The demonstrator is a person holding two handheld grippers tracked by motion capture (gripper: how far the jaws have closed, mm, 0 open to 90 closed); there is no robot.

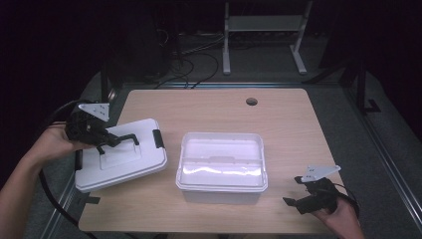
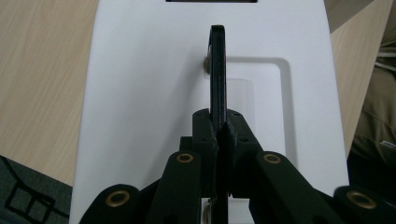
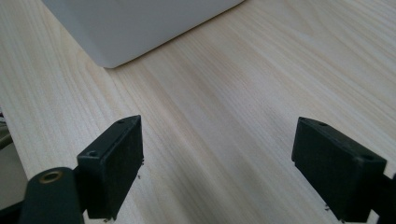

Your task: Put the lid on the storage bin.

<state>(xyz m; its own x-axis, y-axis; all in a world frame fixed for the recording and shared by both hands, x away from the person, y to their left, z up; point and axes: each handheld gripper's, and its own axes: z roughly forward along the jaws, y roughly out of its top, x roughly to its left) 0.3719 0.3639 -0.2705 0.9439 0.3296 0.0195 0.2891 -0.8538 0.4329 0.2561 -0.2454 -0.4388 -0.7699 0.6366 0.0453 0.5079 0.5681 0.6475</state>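
Note:
A white box lid (image 1: 124, 164) with a black carry handle (image 1: 127, 138) hangs tilted over the table's left edge. My left gripper (image 1: 110, 141) is shut on that handle. In the left gripper view the jaws (image 2: 218, 126) pinch the thin black handle (image 2: 217, 70) edge-on, with the white lid (image 2: 140, 93) below it. An open white box (image 1: 221, 195) stands at the middle of the table. At the front right, my right gripper (image 1: 293, 190) is open and holds nothing. In the right gripper view its jaws (image 3: 217, 158) stand wide over bare wood, with a corner of the box (image 3: 130, 28) ahead.
The wooden table (image 1: 209, 109) has a round cable hole (image 1: 252, 101) near its far edge. A black latch (image 1: 158, 139) sits on the lid's right end. Cables and a white frame (image 1: 263, 30) lie on the floor behind the table.

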